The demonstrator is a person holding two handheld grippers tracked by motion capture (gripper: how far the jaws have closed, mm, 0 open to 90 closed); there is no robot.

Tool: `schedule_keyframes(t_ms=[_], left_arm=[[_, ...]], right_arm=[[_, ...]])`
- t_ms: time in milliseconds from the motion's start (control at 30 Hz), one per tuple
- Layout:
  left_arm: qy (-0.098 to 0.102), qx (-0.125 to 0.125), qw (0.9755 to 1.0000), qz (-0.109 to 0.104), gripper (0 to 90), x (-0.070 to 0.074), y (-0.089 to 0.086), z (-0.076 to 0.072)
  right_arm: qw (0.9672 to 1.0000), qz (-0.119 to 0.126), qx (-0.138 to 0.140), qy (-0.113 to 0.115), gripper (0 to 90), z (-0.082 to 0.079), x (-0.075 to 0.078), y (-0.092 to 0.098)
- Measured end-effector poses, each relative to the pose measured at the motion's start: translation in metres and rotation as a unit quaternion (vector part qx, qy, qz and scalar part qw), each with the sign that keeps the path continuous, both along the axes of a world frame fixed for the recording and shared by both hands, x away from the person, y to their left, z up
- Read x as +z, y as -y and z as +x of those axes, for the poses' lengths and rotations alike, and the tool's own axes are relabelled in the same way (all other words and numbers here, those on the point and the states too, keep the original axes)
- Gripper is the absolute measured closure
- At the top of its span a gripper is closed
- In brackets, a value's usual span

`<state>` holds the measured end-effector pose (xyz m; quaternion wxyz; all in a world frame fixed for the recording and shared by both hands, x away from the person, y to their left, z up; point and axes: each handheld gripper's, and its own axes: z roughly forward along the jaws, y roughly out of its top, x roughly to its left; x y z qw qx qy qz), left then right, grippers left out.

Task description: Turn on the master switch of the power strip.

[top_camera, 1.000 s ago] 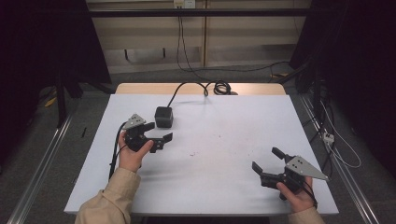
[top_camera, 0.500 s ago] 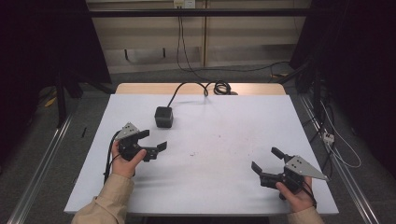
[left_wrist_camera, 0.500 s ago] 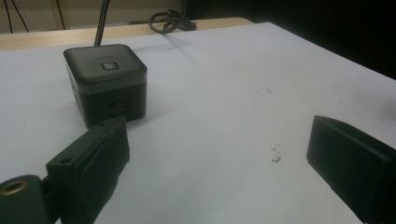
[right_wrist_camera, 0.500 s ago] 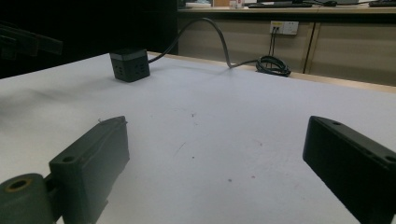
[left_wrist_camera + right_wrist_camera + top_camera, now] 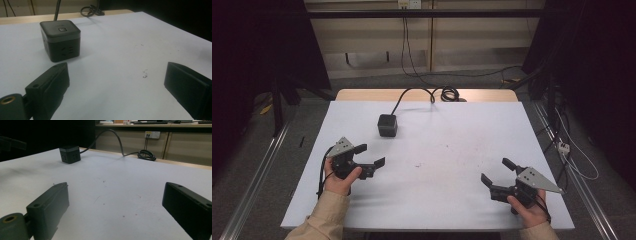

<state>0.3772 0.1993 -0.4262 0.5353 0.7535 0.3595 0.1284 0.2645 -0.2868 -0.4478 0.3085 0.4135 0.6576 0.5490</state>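
The black cube power strip [image 5: 387,125] sits on the white table [image 5: 447,200] toward its far-left part, upright, its cable [image 5: 412,95] running back off the far edge to a coil [image 5: 447,93] on the wooden strip behind. In the left gripper view the cube [image 5: 60,40] shows a button on top and socket slots on its side faces, with nothing plugged in.

Nearest to it is the left gripper [image 5: 371,156], held low over the table near the cube but apart from it, jaws spread wide and empty, angled toward the table's middle. The right gripper [image 5: 498,172] rests at the near-right corner, well apart from the cube, jaws likewise spread with nothing between them.

The step in hand looks like an approach — or a pause at rest, since neither tool touches anything. If the cube is to be taken, the left gripper would need to swing toward it and straddle two opposite faces before closing, keeping clear of the cable.

No containers stand on the table — only faint specks mark its surface.
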Motion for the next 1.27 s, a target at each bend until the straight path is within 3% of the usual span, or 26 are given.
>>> schedule_keyframes(t_ms=[167, 600, 1267], left_arm=[[0.001, 0.003, 1.0000, -0.007, 5.8, -0.001, -0.008, -0.004], [0.003, 0.012, 0.9999, 0.000, 6.1, -0.006, -0.024, -0.013], [0.007, 0.022, 0.9994, 0.025, 5.9, -0.014, -0.035, -0.022]], right_arm=[[1.0000, 0.000, 0.000, 0.001, 6.3, 0.000, 0.000, 0.000], [1.0000, 0.001, 0.000, -0.001, 6.3, -0.001, 0.000, -0.001], [1.0000, 0.001, 0.001, -0.001, 6.3, -0.001, 0.000, -0.001]])
